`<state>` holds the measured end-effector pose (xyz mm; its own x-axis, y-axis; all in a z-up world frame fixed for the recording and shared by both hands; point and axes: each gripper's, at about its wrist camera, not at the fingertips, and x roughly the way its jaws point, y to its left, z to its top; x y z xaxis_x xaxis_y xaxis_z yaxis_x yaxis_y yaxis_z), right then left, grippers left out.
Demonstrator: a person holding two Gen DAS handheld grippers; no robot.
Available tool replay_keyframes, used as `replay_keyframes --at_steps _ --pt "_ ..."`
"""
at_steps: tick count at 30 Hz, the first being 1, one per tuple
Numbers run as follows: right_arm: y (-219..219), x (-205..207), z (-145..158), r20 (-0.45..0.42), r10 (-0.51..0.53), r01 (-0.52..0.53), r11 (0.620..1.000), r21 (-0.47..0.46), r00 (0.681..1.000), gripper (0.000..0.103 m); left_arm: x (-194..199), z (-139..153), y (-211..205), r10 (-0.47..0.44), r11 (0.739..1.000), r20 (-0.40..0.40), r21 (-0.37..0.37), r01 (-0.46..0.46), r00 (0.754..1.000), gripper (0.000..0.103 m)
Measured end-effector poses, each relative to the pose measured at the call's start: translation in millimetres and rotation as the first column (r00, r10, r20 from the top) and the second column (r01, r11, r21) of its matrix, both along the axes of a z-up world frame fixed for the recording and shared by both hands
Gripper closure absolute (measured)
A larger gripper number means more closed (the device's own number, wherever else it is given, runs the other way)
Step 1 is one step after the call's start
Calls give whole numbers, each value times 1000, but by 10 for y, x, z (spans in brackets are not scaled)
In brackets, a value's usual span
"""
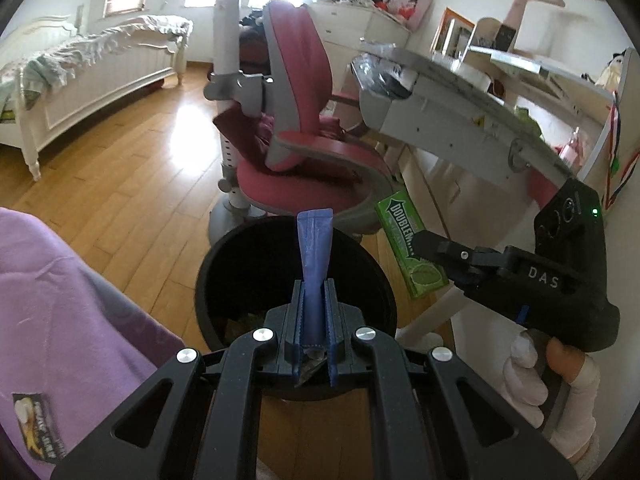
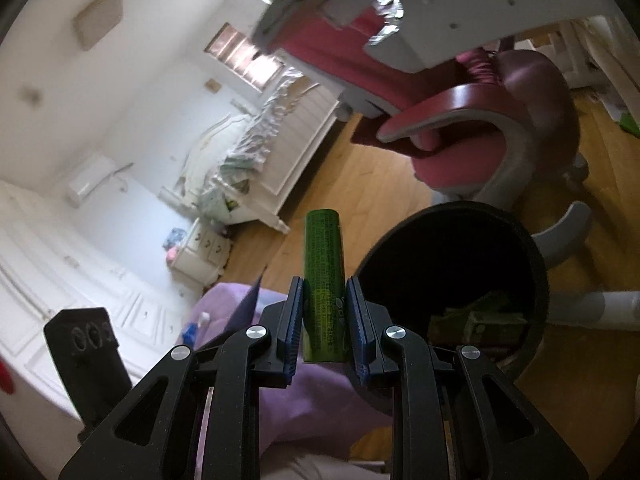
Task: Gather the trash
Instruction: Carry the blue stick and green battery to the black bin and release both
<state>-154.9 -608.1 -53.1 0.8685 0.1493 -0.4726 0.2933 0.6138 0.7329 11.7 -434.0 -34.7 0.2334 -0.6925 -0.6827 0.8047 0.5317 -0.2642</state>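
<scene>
Left wrist view, far left: purple blanket (image 1: 68, 304) at frame edge, a printed snack wrapper (image 1: 36, 426) lying on it near the lower-left corner, not yet collected.

Centre: left gripper (image 1: 315, 320) clamped narrow on a blue sachet (image 1: 314, 264), gripped at its lower end; free end flares upward. Positioned over the mouth of the black trash bin (image 1: 208, 280), standing on the wood floor just in front of the pink desk chair (image 1: 304, 120). Some trash visible at the bin bottom, dim.

Right: right gripper (image 1: 420, 246) closed on a green Doublemint gum pack (image 1: 408, 248), held by its narrow sides around mid-length, just outside the bin's right rim, below the desk (image 1: 460, 112) edge.

Right wrist view: same pack (image 2: 323, 280) upright between the pads, far end projecting past the fingertips. Bin (image 2: 536, 264) to the right of the pack, not under it.

Handling, judged: sachet thin, limp, near weightless; likely to flutter or cling to the pads on release. Gum pack light, cardboard, fairly stiff but crushable; smooth printed faces, so the narrow-side hold with serrated pads looks sound.

Judged status: sachet ready to drop; pack needs a shift over the rim first.
</scene>
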Motion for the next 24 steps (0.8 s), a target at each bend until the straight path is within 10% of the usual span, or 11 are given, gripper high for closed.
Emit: replay_keyframes --at_steps 14,19,24 --pt "-140 -24 -148 -52 -65 65 998 -3 997 78 55 -89 -278 -16 999 -4 47 16 1000 88" --pt "-113 -55 -119 -71 -109 106 993 -49 992 30 22 4 -165 27 999 48 23 -29 998 27" --pt "-3 6 -98 -69 -89 85 995 -58 994 28 35 156 59 60 998 58 -6 -59 997 26"
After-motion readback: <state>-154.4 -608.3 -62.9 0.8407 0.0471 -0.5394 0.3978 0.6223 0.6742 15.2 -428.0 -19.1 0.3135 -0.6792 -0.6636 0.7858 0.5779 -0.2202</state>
